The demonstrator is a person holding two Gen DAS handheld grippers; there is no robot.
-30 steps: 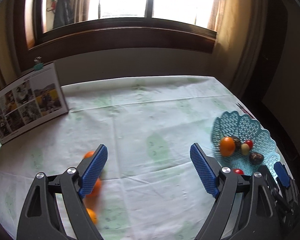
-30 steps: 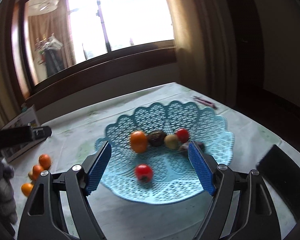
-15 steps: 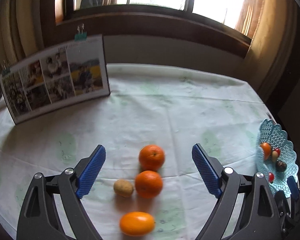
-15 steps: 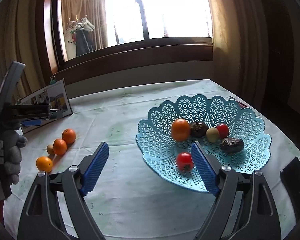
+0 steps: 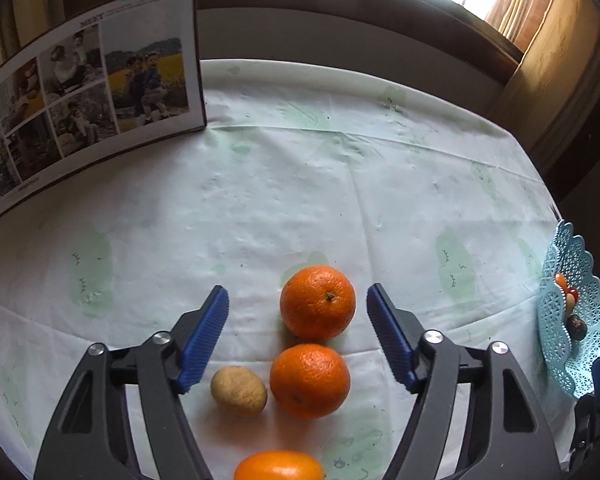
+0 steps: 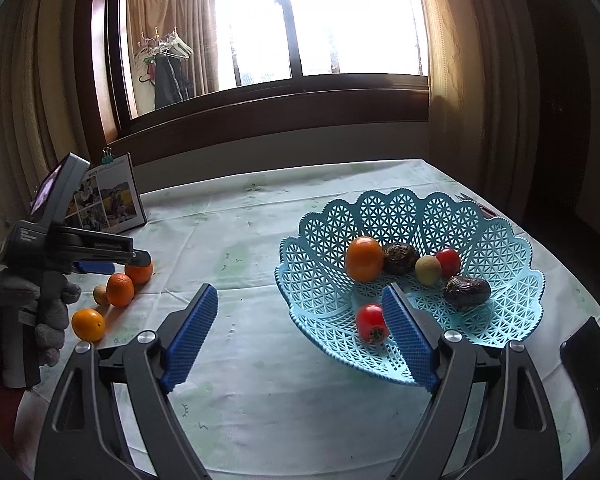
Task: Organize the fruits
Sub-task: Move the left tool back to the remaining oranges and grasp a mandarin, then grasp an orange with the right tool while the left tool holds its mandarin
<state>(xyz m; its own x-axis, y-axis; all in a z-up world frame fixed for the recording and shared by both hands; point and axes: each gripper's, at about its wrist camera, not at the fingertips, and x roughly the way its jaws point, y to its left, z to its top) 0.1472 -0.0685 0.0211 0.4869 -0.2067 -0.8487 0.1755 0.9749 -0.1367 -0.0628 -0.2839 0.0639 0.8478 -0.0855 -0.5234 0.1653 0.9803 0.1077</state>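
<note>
Status: the task is partly complete. The blue basket [image 6: 496, 240] stands on the right side of the desk [image 6: 260, 380] and already holds six fruits: one orange [image 6: 364, 259], two dark avocado-like fruits [image 6: 400, 258], one pale round fruit [image 6: 428, 269], one small red fruit [image 6: 448, 262] and one red persimmon-like fruit [image 6: 371, 323] near the front rim. Four fruits remain loose on the desk, well apart from the basket, on the left side: the far orange [image 5: 318, 302], the middle orange [image 5: 309, 380], the small brown fruit [image 5: 239, 390] just beside the middle orange, and the near orange [image 5: 279, 467], which the lower frame edge cuts off. The far and middle oranges appear to touch or nearly touch. The left claw [image 5: 298, 334] is released, with its jaws spread wide; the far orange lies between the blue pads [image 5: 204, 340] without visible contact. By judgement, the step in hand is the pickup of the far orange. The right claw [image 6: 300, 336] is also released and empty; it hangs above the desk at the front-left rim of the basket. Remaining work, as judged: grasp and transfer each of the four loose fruits into the basket. A photo board [image 5: 88, 92] stands at the far left of the desk and plays no part.
</note>
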